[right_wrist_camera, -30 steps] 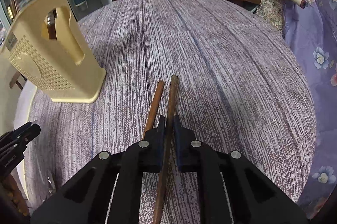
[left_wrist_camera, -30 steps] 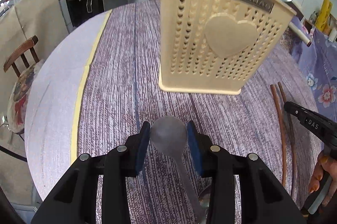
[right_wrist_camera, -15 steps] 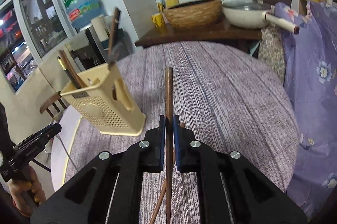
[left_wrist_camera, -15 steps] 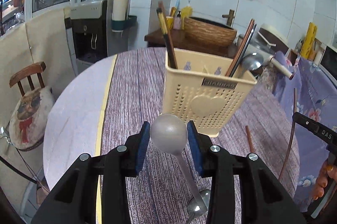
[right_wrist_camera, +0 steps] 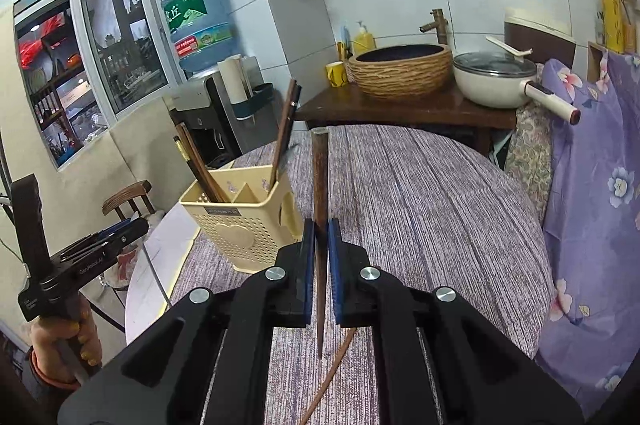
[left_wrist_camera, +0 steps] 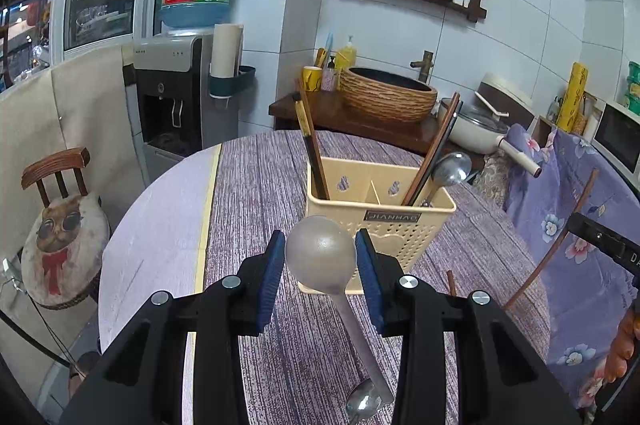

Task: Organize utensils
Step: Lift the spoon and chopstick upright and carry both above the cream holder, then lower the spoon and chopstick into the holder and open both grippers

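My left gripper [left_wrist_camera: 320, 261] is shut on a metal spoon [left_wrist_camera: 320, 255], held by its bowl above the table, handle hanging down. A second spoon [left_wrist_camera: 366, 401] lies on the table below it. The cream utensil holder [left_wrist_camera: 380, 221] stands just ahead, holding chopsticks [left_wrist_camera: 310, 145] and a spoon [left_wrist_camera: 450, 171]. My right gripper [right_wrist_camera: 319, 237] is shut on a brown chopstick [right_wrist_camera: 320, 181], lifted and pointing up. Another chopstick [right_wrist_camera: 332, 369] lies on the table beneath it. The holder [right_wrist_camera: 240, 229] is to the left in the right wrist view.
The round table [right_wrist_camera: 420, 205] has a purple striped cloth. A wooden chair [left_wrist_camera: 60, 225] with a cat cushion stands at the left. A sideboard behind holds a woven bowl [right_wrist_camera: 400, 69] and a white pan [right_wrist_camera: 496, 77]. A water dispenser [left_wrist_camera: 176, 97] stands at the back left.
Both grippers have risen from the table and tilted up. The left one lifted the spoon. The right one lifted one chopstick, leaving the other on the cloth.
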`<state>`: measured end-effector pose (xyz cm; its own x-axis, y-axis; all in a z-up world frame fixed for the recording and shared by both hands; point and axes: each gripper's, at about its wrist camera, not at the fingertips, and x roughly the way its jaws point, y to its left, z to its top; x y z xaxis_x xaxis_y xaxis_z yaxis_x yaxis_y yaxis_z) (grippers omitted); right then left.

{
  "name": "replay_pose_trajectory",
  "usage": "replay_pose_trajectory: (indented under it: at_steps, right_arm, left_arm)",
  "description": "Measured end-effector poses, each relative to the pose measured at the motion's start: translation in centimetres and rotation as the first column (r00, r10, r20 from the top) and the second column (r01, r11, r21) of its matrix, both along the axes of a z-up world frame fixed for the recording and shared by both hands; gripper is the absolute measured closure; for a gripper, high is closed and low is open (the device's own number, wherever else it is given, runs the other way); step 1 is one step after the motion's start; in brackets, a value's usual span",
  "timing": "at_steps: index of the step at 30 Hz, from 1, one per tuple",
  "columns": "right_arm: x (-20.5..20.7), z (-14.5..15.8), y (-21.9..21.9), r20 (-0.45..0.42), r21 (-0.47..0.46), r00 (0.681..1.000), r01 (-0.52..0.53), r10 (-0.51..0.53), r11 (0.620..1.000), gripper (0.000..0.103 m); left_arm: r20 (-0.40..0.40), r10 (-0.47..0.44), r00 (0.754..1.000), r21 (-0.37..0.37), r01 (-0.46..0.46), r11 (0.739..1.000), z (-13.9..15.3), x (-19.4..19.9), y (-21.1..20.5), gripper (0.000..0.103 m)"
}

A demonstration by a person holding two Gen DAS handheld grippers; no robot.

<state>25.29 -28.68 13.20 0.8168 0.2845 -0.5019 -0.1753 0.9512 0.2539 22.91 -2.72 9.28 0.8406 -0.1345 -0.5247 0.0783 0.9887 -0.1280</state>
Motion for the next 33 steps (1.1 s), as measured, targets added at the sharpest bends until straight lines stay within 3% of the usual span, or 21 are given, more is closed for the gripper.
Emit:
replay_pose_trajectory:
  at_steps: [4,8,12,16,20,26,33]
  right_arm:
    - [0.1,2.1,0.9,0.024,0.011,0.999,-0.036,0.036,0.999,0.096]
    - [0.8,5.9,2.4,0.075,0.032,0.994,-0.086,0.083,0.996,0.096]
    - [1.4,10.4,4.2,0.159,0.022,0.982,-0.108,0.103,0.994,0.096]
    - [2.9,14.0,5.6,0.225,0.028,0.970,-0.099,0.090,0.995,0.096]
    - [4.9,14.5,6.9,0.238,-0.014,0.969,-0.070,0.071,0.997,0.095]
    - [7.8,10.2,8.0,0.166,-0.029,0.984,-0.063,0.067,0.998,0.095]
    - [8.9,5.6,9.1,0.095,-0.059,0.992,-0.078,0.083,0.995,0.095]
  left_arm:
    - [0.032,0.010,0.999,0.006,-0.010,1.000,1.8,0.7,0.2,0.067]
    - [0.118,0.026,0.993,0.011,-0.027,1.000,5.9,1.4,0.3,0.067]
    - [0.252,0.058,0.966,0.045,-0.072,0.996,10.8,2.4,-0.2,0.067]
    - [0.317,0.106,0.943,0.057,-0.131,0.990,12.8,4.7,-0.8,0.067]
    - [0.338,0.120,0.934,0.123,-0.170,0.978,11.5,6.9,-2.0,0.067]
    - [0.290,0.116,0.950,0.161,-0.168,0.973,6.4,8.8,-2.6,0.067]
    - [0.236,0.097,0.967,0.176,-0.141,0.974,2.8,9.1,-2.7,0.067]
